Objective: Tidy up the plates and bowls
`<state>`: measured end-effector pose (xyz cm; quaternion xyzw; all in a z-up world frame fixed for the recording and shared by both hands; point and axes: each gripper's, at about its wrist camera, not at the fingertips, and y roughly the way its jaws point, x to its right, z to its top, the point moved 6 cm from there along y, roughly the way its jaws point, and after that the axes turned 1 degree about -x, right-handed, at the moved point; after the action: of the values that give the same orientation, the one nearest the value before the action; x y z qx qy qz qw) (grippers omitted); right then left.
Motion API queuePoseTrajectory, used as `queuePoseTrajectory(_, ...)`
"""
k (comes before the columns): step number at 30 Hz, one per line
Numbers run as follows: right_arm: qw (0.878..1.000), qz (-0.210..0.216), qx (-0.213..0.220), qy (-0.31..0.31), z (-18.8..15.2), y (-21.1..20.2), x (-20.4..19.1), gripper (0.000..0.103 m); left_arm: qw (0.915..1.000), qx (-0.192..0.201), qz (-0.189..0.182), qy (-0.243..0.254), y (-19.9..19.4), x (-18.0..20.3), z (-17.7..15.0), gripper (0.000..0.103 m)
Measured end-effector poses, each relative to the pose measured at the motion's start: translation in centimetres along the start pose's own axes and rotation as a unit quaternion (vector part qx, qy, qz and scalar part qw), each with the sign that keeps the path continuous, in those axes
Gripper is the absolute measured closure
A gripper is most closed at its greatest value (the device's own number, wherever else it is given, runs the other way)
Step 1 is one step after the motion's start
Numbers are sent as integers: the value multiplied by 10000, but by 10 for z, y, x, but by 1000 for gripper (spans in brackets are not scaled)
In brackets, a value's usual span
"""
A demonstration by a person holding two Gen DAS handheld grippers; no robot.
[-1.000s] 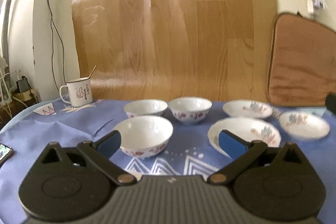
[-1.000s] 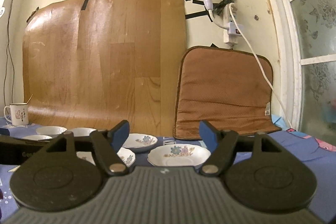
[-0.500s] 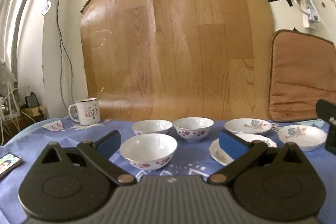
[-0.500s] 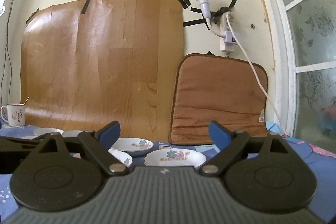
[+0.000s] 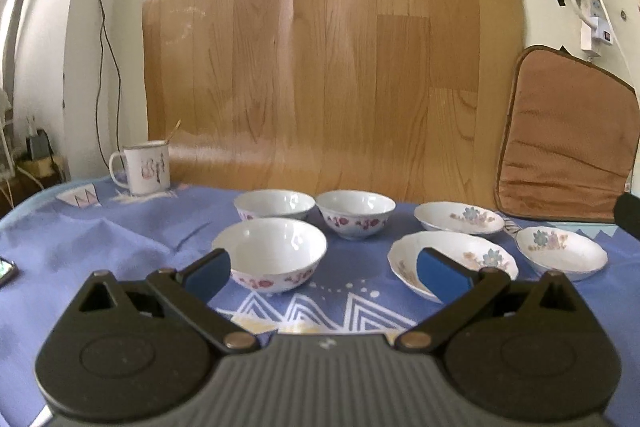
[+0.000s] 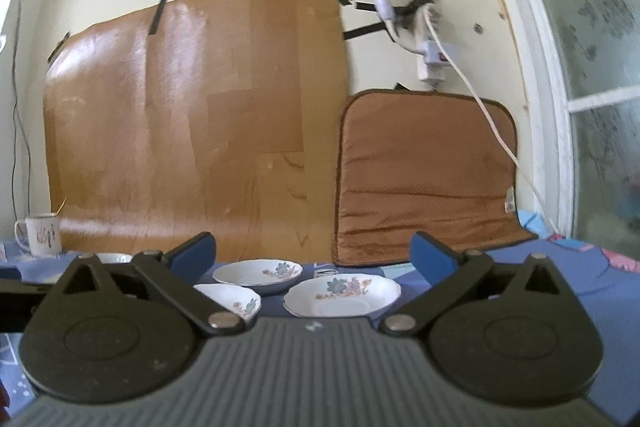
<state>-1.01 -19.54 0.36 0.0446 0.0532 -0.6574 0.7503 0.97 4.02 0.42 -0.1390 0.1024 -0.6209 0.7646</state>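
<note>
Three bowls (image 5: 276, 253) left on the tablecloth (image 5: 100, 247), three plates (image 5: 456, 259) right, mug (image 5: 144, 167) behind left

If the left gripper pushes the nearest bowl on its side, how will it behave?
The nearest bowl looks glazed, so probably slippery and fragile. It stands on a narrow foot on the blue cloth; a high push may tip it, and a low one may drag the cloth.

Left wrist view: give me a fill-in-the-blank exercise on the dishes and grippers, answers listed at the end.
1. The bowls with red flowers on the blue tablecloth number ____.
2. The white mug stands to the ____ of the bowls.
3. The left gripper and the right gripper both have their jaws ____.
4. The nearest bowl lies to the ____ of the nearest plate.

Missing words: three; left; open; left
</note>
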Motion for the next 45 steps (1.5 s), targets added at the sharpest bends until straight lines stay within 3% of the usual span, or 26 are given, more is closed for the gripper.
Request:
queuePoseTrajectory(2, 9999, 9, -105, 57, -1, 1, 2, 22, 9998, -149, -49, -77, 4, -2, -1, 0)
queuePoseTrajectory(11, 9948, 316, -877, 407, -12, 18, 5, 61, 9978, -588, -134, -260, 14, -7, -5, 0)
queuePoseTrajectory(22, 9901, 424, -1252, 482, -17, 22, 4, 62, 9967, -720, -224, -288, 16, -6, -5, 0)
queuePoseTrajectory(45, 9855, 668, -1503, 406, -21, 28, 1, 62, 9960, -719, -442, -286, 16, -2, -6, 0)
